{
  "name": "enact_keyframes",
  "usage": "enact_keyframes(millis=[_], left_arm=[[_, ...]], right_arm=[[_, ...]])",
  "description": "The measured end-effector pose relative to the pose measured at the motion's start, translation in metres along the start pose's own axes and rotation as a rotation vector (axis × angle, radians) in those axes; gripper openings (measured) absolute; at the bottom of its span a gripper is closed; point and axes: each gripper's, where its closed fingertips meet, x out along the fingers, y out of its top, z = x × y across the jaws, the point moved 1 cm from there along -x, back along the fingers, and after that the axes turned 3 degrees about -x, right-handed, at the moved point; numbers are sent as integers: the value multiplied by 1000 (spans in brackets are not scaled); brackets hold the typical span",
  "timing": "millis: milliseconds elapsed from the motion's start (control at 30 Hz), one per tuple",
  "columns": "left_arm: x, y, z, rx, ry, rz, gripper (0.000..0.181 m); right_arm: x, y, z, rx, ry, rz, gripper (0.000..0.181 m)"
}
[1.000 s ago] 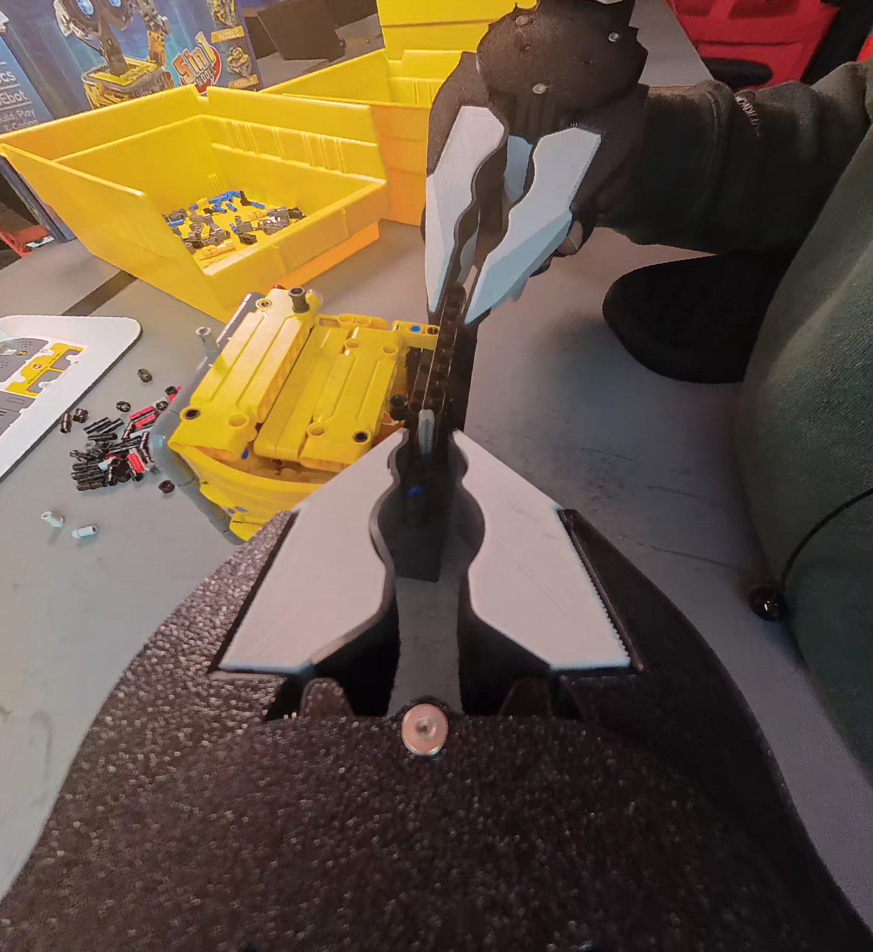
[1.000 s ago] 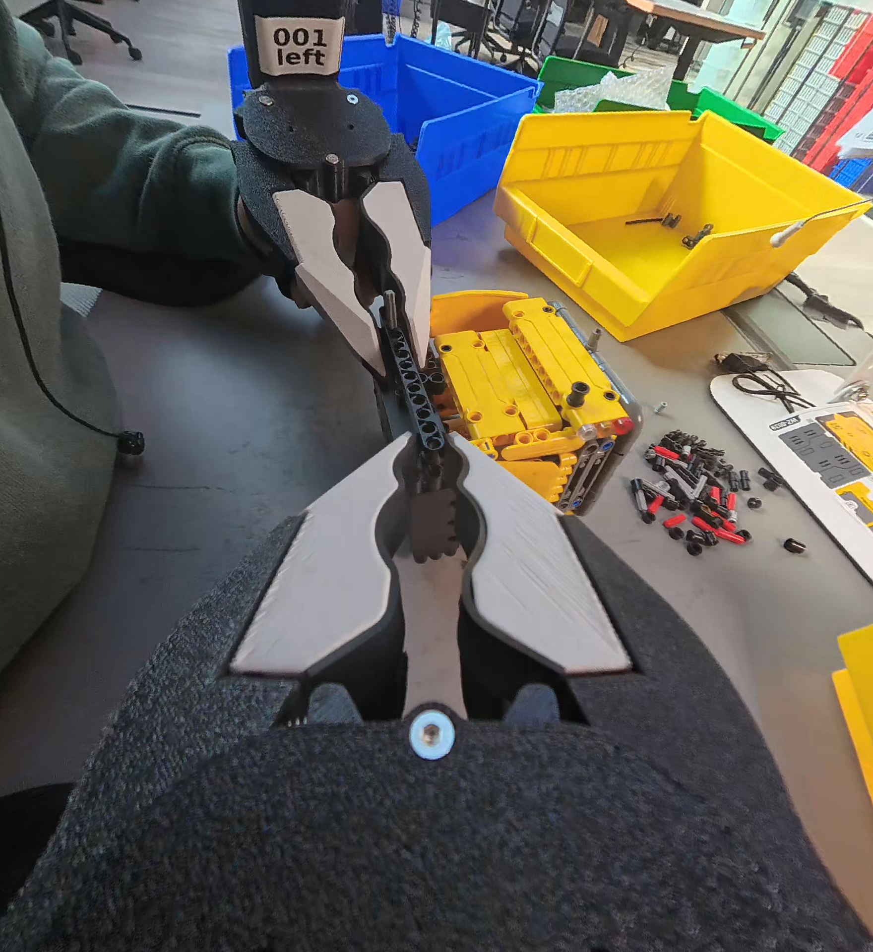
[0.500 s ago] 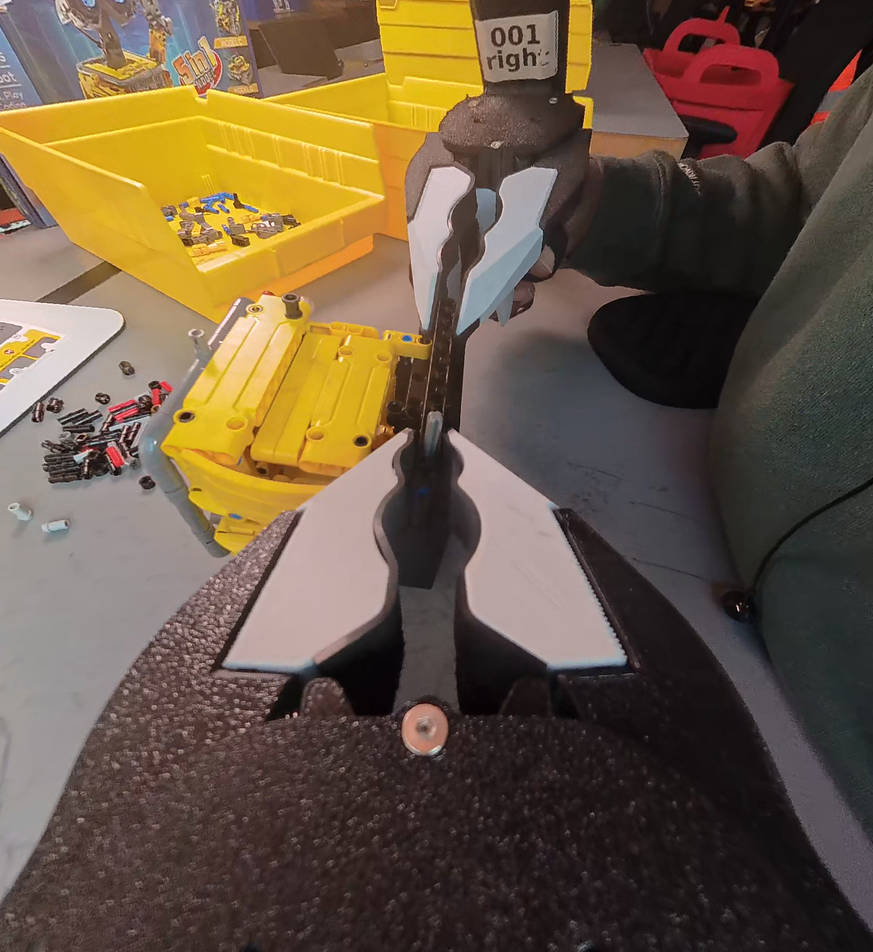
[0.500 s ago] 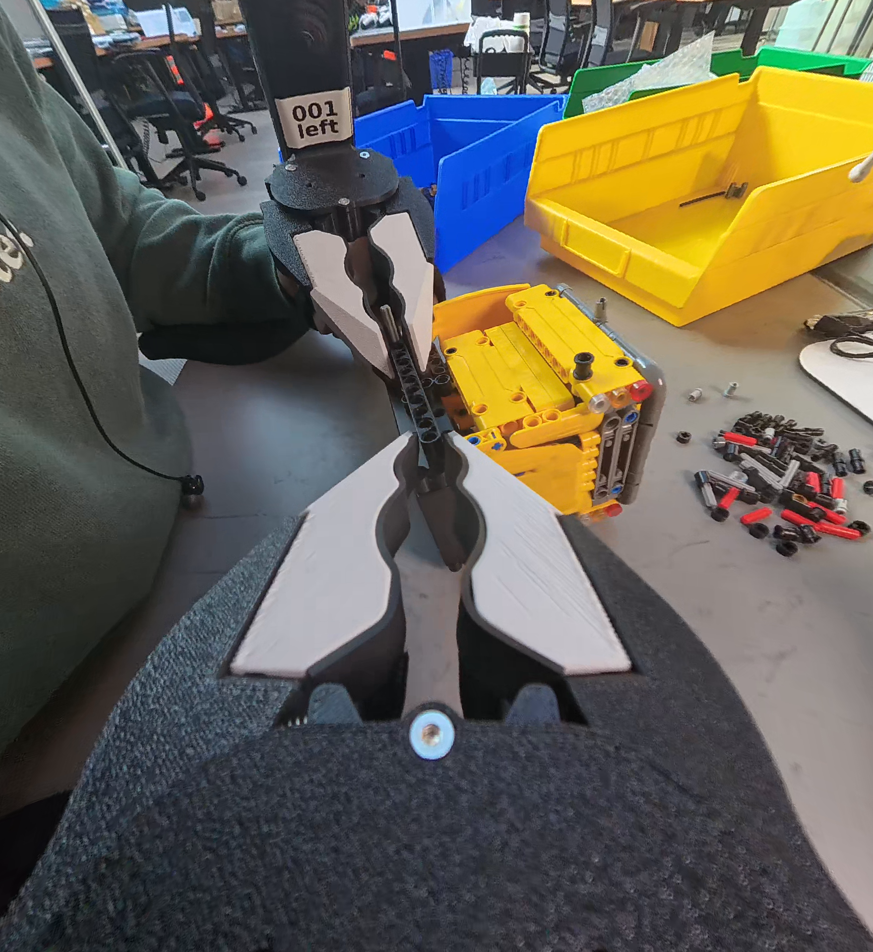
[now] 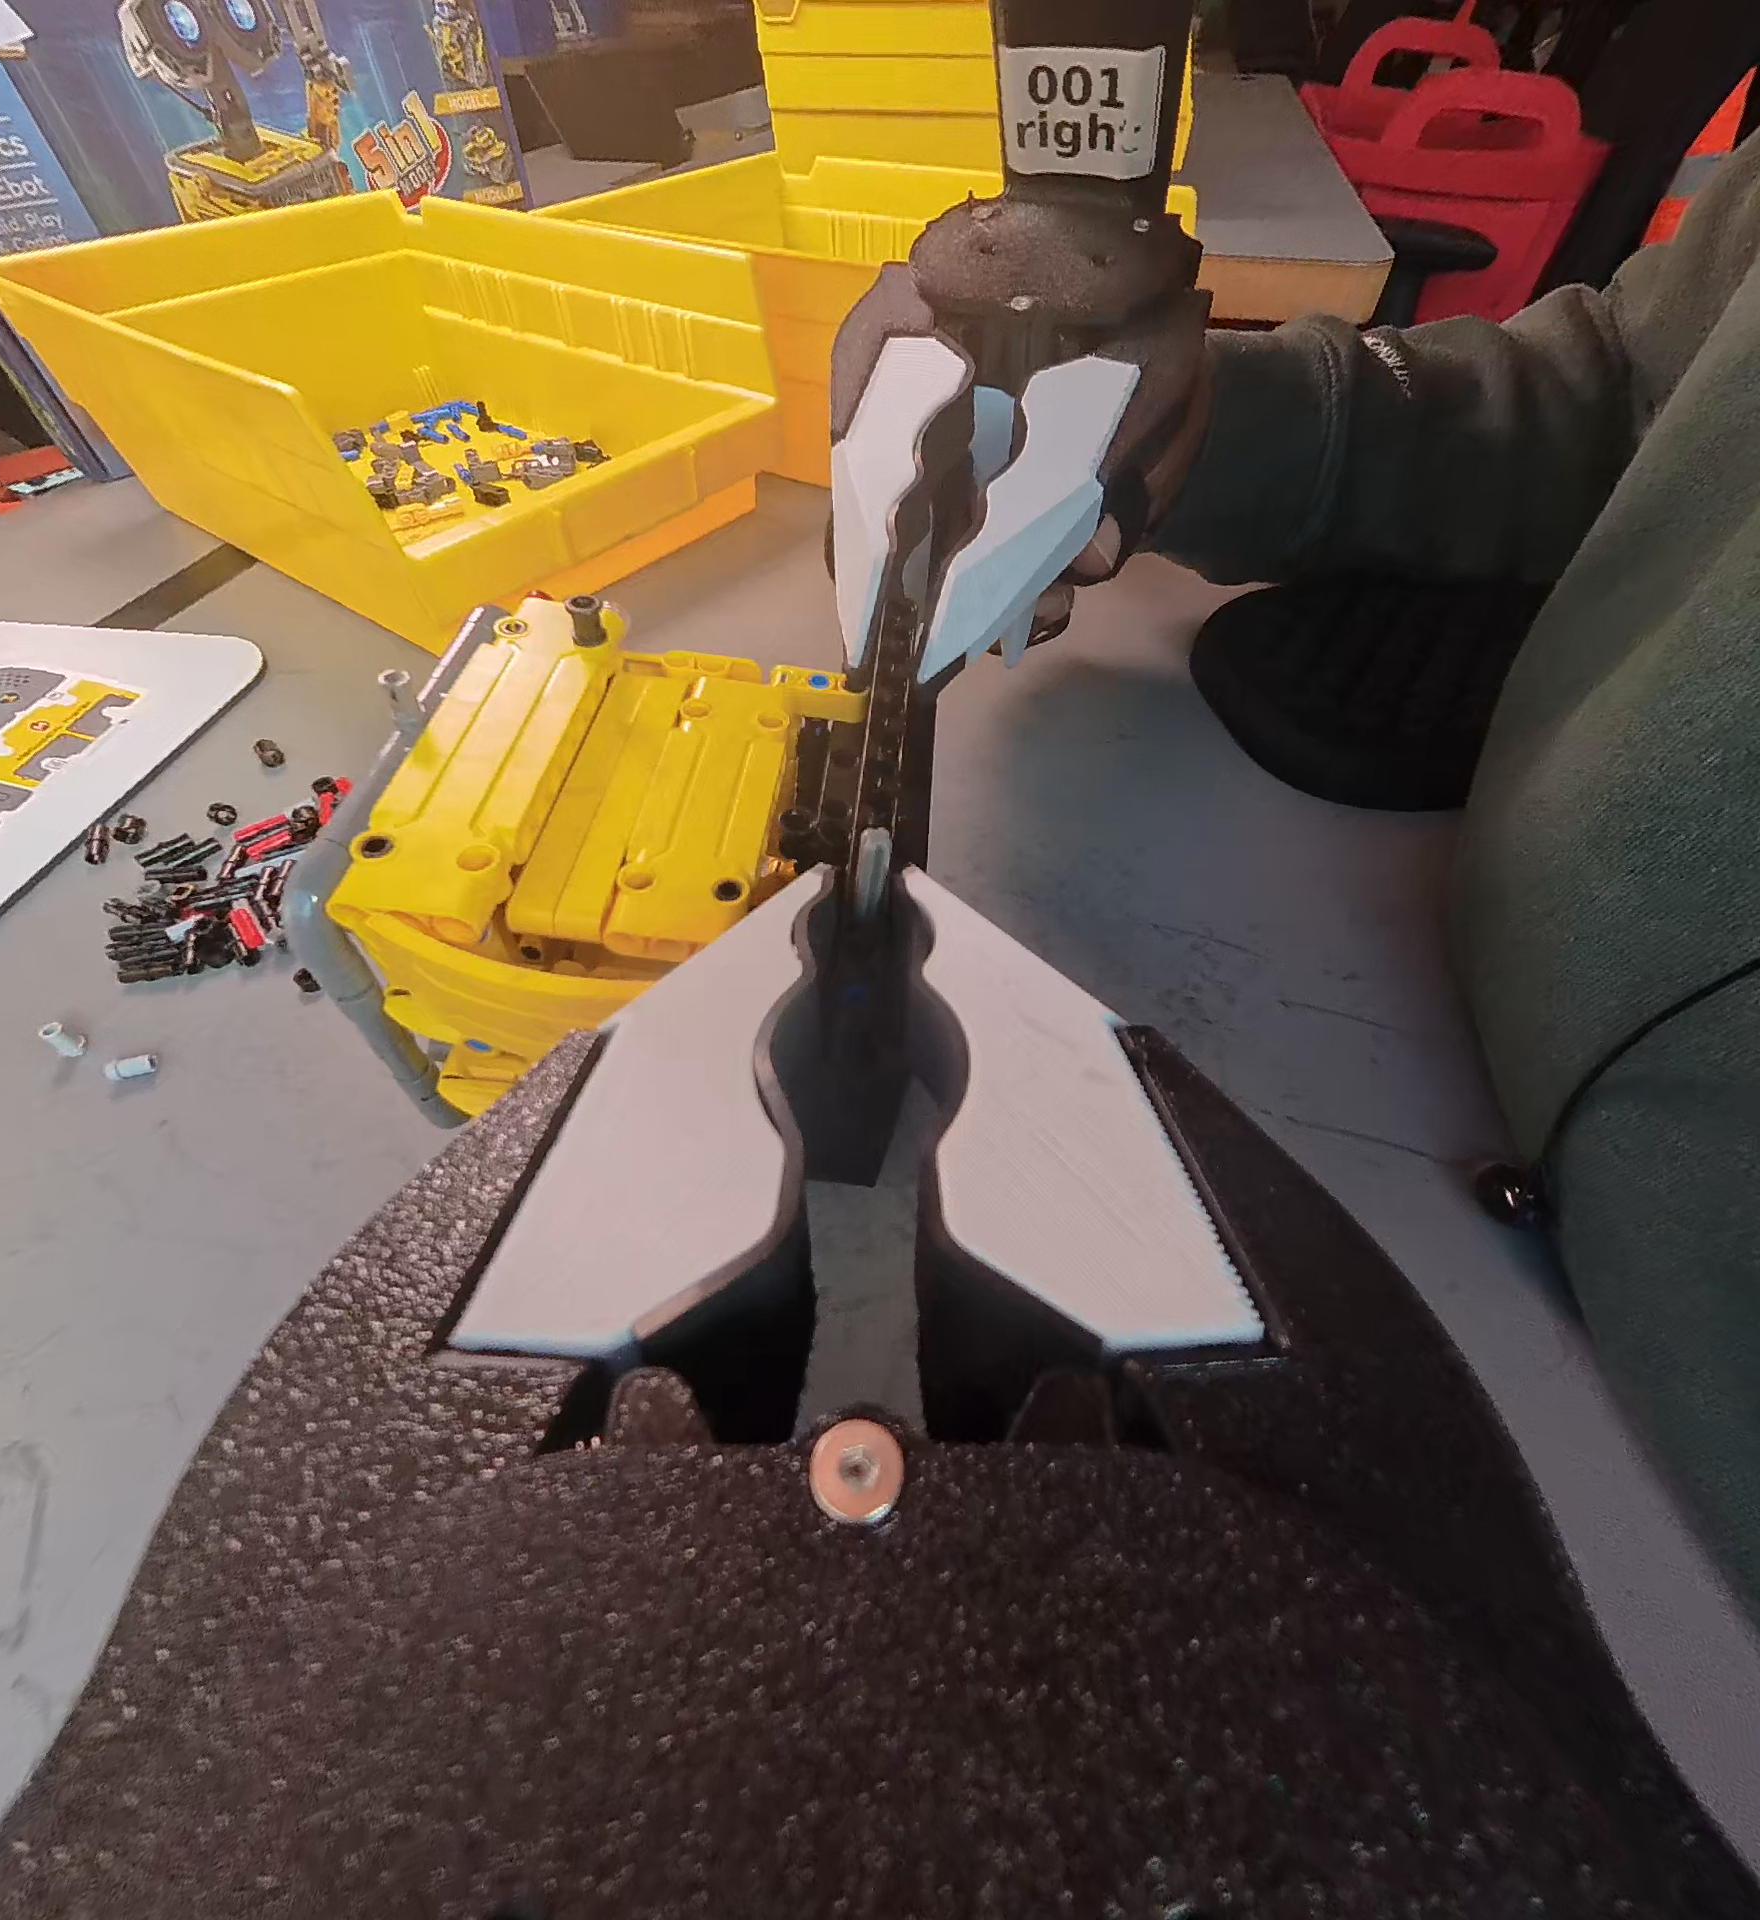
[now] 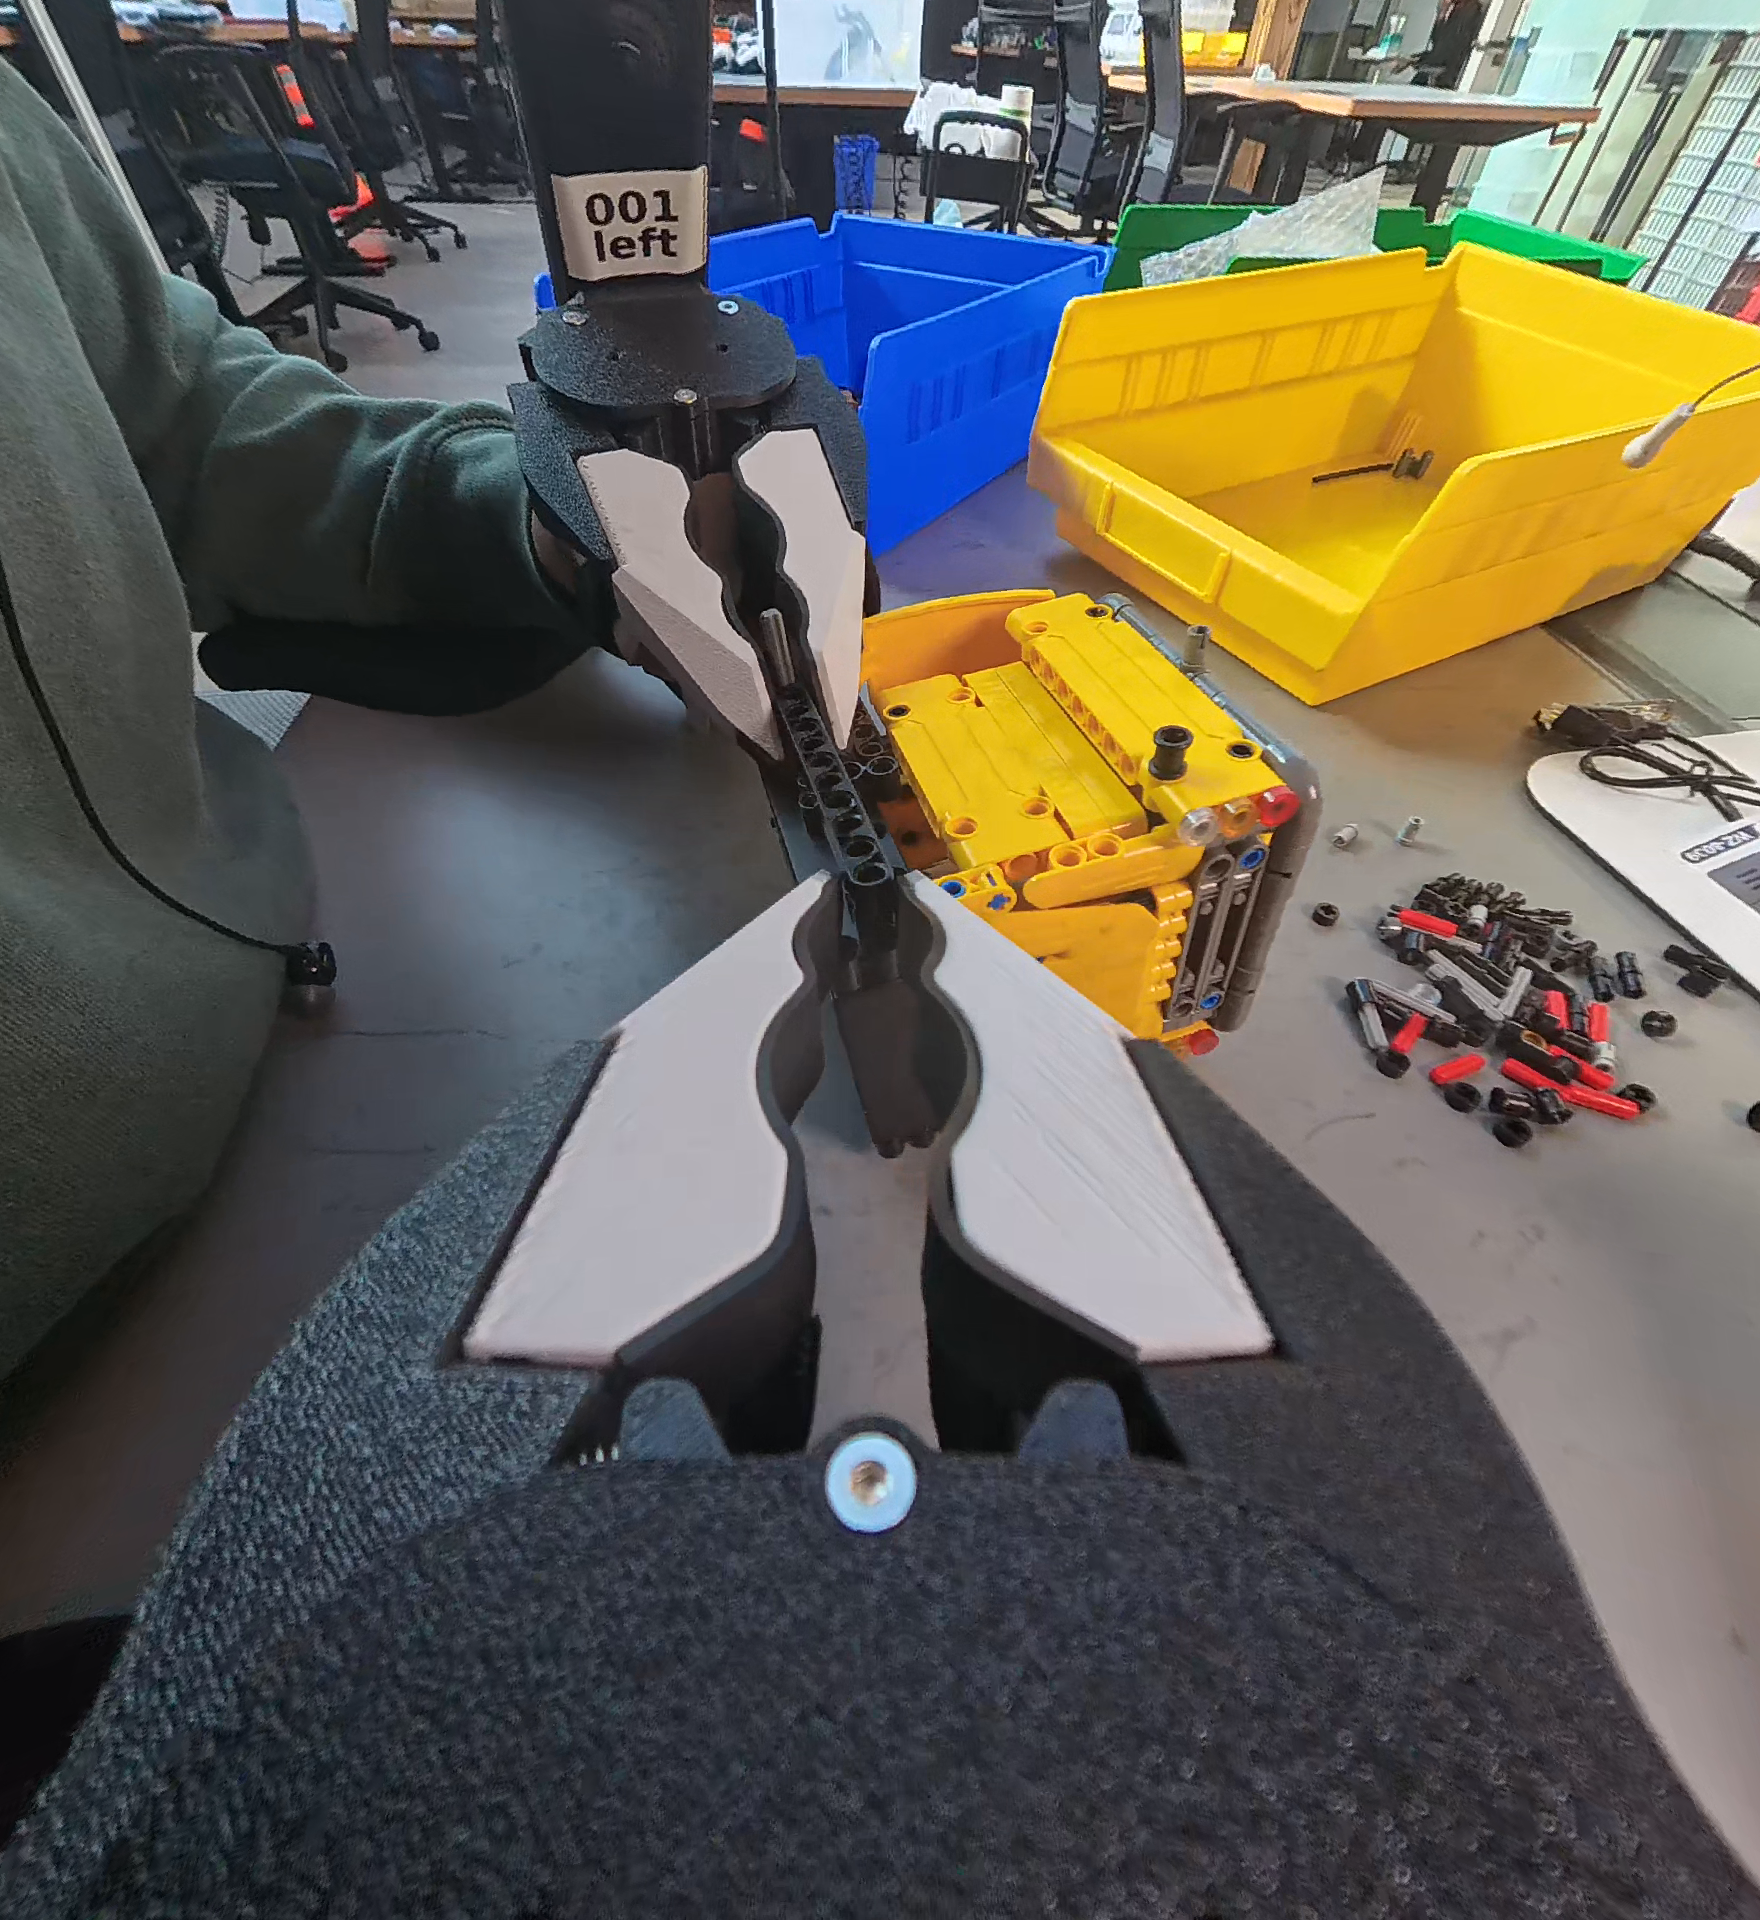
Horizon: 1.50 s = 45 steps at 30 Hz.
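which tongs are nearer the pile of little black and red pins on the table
Left. The left tongs grip the black beam's end on the pin pile's side of the yellow model; the right tongs grip the opposite end, farther from the pile.

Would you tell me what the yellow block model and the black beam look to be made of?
Yellow block model: apparently hard moulded plastic, glossy, with highlights and crisp pin holes. Black beam: likely the same plastic, semi-gloss, with a row of round holes.
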Motion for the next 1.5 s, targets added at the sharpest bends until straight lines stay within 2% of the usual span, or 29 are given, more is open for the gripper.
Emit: enact_keyframes(millis=[500,900,1367,1500], left_arm=[[-2,-1,-2,12,0,10,8],[-8,-3,-9,24,26,6,8],[-6,-2,-5,61,34,-10,7],[-14,5,-5,96,45,7,13]], right_arm=[[0,2,0,22,6,45,9],[9,3,5,-6,-67,55,10],[10,7,3,-140,-117,-43,16],[10,6,4,-172,-110,-99,13]])
